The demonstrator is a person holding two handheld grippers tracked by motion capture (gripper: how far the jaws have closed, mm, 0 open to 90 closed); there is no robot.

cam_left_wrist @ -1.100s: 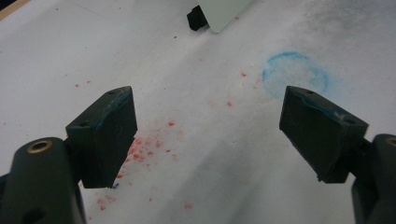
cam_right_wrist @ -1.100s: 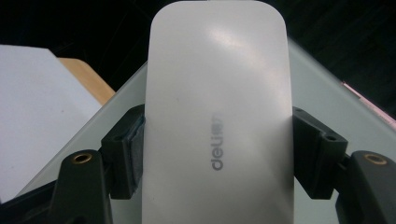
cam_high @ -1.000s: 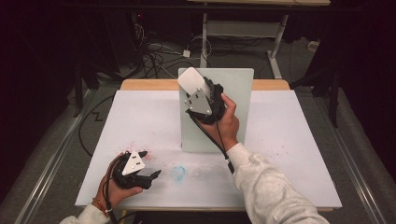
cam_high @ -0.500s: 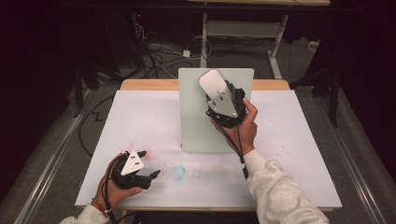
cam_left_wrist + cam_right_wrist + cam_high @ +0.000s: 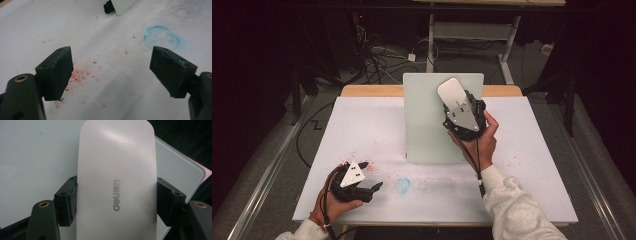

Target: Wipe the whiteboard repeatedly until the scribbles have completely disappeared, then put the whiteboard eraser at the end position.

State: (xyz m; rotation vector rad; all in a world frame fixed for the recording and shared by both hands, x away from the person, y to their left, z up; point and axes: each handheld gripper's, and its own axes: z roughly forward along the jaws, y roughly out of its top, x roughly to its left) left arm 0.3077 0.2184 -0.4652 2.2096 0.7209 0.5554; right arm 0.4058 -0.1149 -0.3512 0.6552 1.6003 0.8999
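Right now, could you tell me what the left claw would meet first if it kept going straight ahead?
Probably the blue ring smudge on the white table sheet; the open left claw points low across it, with the pale upright board farther off.

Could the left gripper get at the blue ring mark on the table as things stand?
Probably yes. The left gripper rests open on the table, and the blue ring lies just ahead of its jaws with only bare surface and red specks between. The right gripper holds the eraser up at the board, well clear.
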